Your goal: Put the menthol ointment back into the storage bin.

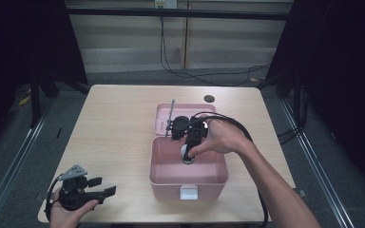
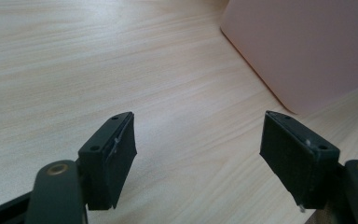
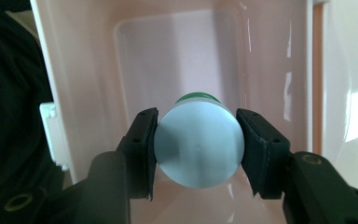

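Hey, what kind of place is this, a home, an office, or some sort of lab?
Probably a lab recording station: a bare wooden table framed by black curtains, loose cables on the floor, and a person working handheld grippers over a pink box.

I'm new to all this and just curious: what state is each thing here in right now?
Pink plastic box: open, lid laid back.
White round-ended bottle with green band: gripped, held inside the box.
Right tongs: shut on the bottle.
Left tongs: open, holding nothing, over the wooden table.
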The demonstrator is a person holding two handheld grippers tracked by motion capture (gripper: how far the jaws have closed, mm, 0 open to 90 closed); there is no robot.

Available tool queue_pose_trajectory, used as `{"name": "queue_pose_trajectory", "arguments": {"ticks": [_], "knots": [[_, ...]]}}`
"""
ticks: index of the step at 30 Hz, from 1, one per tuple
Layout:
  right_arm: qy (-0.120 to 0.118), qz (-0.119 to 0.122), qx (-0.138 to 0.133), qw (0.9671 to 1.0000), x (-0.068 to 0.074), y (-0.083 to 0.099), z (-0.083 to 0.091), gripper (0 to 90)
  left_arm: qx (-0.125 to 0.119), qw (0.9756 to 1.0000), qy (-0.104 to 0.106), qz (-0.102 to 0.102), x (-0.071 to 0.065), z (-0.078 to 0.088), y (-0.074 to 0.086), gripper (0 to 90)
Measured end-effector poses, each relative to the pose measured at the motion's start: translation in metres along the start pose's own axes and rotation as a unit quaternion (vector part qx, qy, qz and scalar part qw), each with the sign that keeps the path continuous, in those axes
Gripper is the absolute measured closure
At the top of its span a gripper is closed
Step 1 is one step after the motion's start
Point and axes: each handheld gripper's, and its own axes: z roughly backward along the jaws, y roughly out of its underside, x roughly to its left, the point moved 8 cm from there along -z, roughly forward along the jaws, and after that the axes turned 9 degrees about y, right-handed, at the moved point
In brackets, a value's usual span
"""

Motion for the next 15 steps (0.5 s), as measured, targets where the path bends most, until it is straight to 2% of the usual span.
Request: {"name": "queue_pose_trajectory", "arguments": {"ticks": [7, 15], "knots": [[-0.006, 0.012, 0.002, 0.9999, 0.002, -0.009, -0.007, 50.7, 0.001, 1.0, 0.0, 0.001, 0.0, -0.001, 0.0, 26.5], [-0.012, 0.014, -0.002, 0.9998, 0.0, -0.022, -0.015, 50.7, 0.001, 1.0, 0.001, 0.0, 0.001, -0.002, -0.002, 26.5]]}}
